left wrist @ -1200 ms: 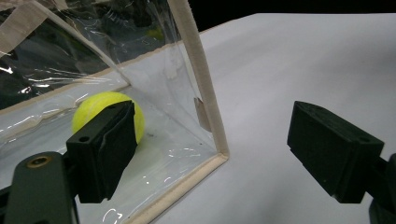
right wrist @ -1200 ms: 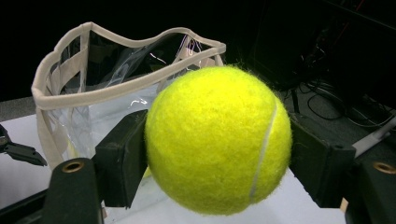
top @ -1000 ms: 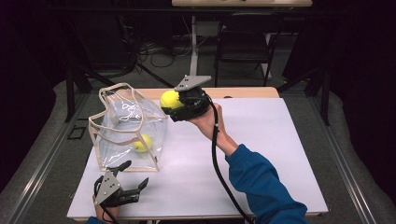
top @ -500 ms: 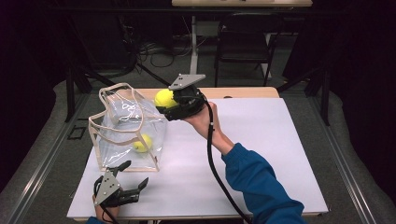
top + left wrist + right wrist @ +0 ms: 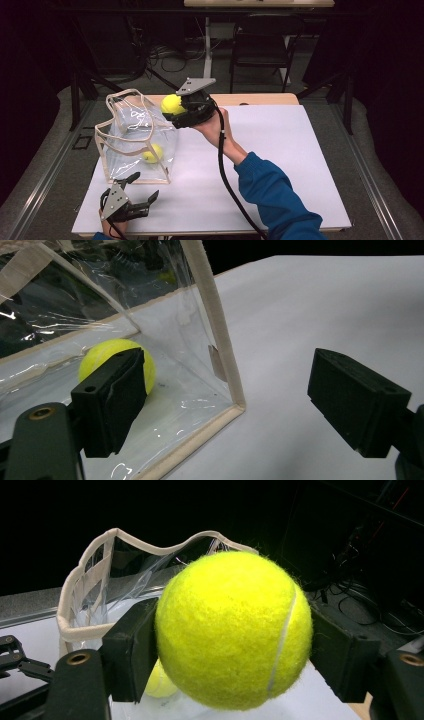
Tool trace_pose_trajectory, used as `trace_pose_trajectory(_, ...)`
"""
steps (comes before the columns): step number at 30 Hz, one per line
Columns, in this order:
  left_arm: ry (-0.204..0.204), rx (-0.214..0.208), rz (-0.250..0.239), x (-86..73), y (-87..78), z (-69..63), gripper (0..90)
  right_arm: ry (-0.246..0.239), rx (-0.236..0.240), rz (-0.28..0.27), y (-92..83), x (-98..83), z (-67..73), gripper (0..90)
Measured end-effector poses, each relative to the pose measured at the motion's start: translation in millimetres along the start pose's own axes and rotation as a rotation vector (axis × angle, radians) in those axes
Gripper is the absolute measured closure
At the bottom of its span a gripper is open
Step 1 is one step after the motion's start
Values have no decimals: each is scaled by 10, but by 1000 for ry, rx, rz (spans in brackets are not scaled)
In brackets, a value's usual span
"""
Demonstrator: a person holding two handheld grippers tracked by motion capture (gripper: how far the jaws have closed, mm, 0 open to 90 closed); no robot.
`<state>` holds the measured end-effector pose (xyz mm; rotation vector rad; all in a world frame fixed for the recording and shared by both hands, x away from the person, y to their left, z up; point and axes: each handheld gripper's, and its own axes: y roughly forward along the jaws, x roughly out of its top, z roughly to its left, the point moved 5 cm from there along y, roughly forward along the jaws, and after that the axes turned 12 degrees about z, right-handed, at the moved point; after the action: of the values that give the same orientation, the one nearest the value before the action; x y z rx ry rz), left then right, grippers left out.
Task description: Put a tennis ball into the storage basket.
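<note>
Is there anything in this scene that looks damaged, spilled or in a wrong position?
Nothing stands out. The clear bag stands upright on the white table with one tennis ball inside, its soft rim sagging a little. The right gripper holds a second tennis ball beside the bag's opening. The left gripper is open near the bag's base.

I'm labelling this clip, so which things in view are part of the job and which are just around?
Part of the job:
- held tennis ball in the right gripper
- clear bag
- second tennis ball inside it
- left gripper, open beside the bag

Just around:
- white table
- black chair behind
- floor cables
</note>
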<state>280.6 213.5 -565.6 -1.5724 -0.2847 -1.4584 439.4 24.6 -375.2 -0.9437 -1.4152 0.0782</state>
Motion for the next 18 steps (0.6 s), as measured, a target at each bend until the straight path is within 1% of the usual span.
trace_pose_trajectory(9, -2, 0, 0, 0, 3, 1, 158, -4, 3, -14, 11, 51, 17, 261)
trace_pose_trajectory(13, 0, 0, -2, 1, 1, 2, 158, -12, 5, -6, 29, 68, 36, 262)
trace_pose_trajectory(18, -2, 0, -3, -1, -2, 5, 158, -17, 10, -10, 47, 97, 48, 262)
